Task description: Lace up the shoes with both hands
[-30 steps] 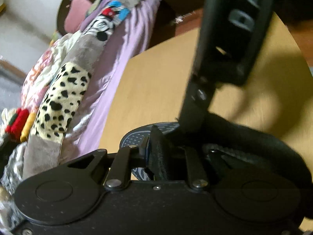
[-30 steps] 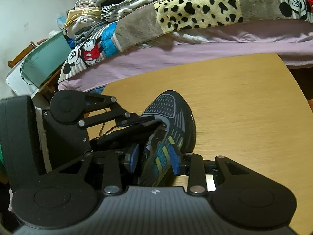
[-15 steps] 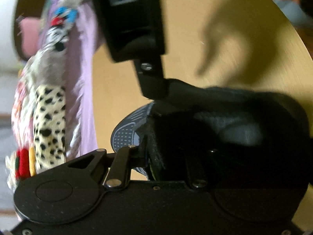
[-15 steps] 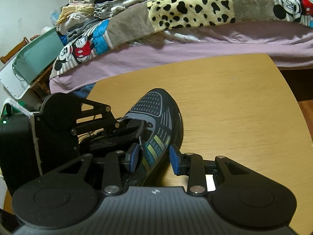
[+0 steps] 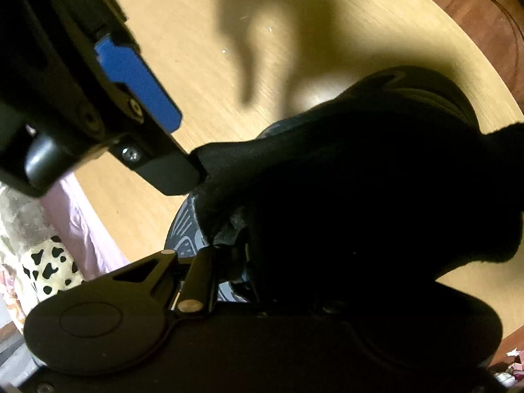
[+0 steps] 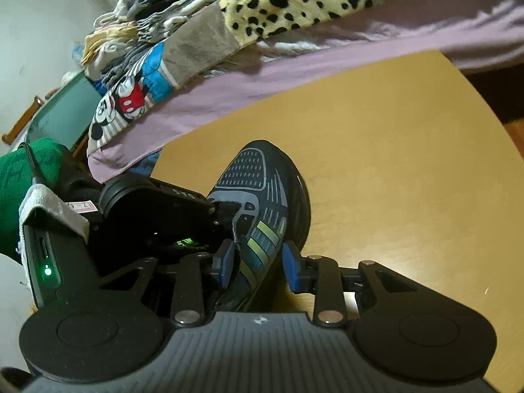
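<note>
A dark sneaker [image 6: 262, 203] with yellow-green side stripes lies on the round wooden table [image 6: 393, 163], toe pointing away. My right gripper [image 6: 258, 267] is open, its blue pads either side of the shoe's striped side near the collar. My left gripper [image 6: 226, 213] reaches in from the left and its tips sit at the shoe's tongue. In the left wrist view the black shoe collar [image 5: 344, 196] fills the frame and hides the left fingers. The right gripper's blue pad [image 5: 137, 88] shows at upper left. No lace is clearly visible.
A bed with a lilac sheet [image 6: 262, 82] and patchwork blanket [image 6: 288, 3] borders the table's far side. A pale green chair back [image 6: 62, 121] stands at the left. Wood floor [image 5: 475, 9] lies beyond the table's edge.
The left gripper has rolled and pushed closer into the shoe opening. The right gripper has shifted slightly along the shoe and stays open.
</note>
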The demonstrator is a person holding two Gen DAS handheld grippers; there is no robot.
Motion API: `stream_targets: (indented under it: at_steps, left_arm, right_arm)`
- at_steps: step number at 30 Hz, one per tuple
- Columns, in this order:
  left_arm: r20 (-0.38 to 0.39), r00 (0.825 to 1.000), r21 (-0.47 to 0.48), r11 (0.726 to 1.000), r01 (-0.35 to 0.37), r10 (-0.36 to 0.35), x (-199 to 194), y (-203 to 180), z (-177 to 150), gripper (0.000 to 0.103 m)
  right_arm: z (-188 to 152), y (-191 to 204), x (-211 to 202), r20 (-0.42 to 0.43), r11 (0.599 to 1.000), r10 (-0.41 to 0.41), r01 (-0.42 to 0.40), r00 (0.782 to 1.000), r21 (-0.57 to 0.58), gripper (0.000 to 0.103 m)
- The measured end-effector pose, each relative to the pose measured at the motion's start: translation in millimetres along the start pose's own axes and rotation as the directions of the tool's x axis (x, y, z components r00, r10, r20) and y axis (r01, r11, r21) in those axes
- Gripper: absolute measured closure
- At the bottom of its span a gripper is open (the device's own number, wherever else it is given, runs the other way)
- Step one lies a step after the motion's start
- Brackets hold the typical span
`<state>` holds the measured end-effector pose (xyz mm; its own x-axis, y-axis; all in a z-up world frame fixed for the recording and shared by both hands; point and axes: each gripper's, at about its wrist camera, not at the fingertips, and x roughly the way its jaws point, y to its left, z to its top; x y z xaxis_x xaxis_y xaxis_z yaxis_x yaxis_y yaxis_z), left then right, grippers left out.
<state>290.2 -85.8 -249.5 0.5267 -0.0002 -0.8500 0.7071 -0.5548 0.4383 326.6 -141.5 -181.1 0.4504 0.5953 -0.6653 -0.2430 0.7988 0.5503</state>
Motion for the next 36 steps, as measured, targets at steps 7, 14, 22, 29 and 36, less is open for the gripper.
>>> stream_targets:
  at_steps: [7,14,22,29,36]
  left_arm:
    - [0.012,0.998,-0.13,0.99,-0.053,0.055,-11.1,-3.3,-9.6,0.089]
    - [0.029,0.99,-0.353,0.928,-0.121,0.14,-48.3,-4.9,-26.3,0.077]
    - [0.054,0.969,-0.683,0.716,-0.14,0.24,-85.7,-21.2,-40.0,0.072]
    - [0.148,0.925,-0.93,0.369,0.009,0.349,-112.7,-28.8,-63.5,0.049]
    - [0.087,0.911,-0.995,-0.014,0.101,0.402,-114.6,-41.0,-123.2,0.048]
  right_arm:
    - [1.6,-4.4,-5.4,0.005,0.997,0.059,-0.059,0.998,0.055,0.071]
    - [8.3,-14.9,-18.7,0.057,0.987,0.091,-0.097,0.994,0.124,0.071]
    - [6.5,-6.1,-14.0,0.048,0.992,0.072,-0.076,0.996,0.1,0.071]
    - [3.5,15.3,-4.3,0.052,0.999,0.042,-0.042,0.998,0.002,0.071]
    - [-0.9,55.6,4.4,0.116,0.981,0.041,-0.018,0.992,-0.195,0.071]
